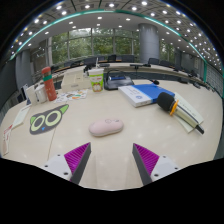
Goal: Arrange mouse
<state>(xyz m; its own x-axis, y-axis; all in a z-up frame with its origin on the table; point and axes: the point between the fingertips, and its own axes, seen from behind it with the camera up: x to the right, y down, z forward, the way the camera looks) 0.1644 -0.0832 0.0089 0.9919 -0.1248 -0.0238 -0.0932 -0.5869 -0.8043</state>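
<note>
A pale pinkish-white mouse point(106, 126) lies on the cream tabletop point(130, 135), just ahead of my fingers and slightly toward the left one. My gripper point(111, 160) is open, its two magenta pads point(76, 156) spread wide with nothing between them. The mouse rests on the table by itself, a short gap away from the fingertips.
A mat with a green-and-black eye pattern point(46, 120) lies to the left. A blue book point(147, 94) and a yellow-and-black tool point(167, 103) sit beyond the mouse to the right. An orange bottle point(49, 84) and boxes stand at the back left.
</note>
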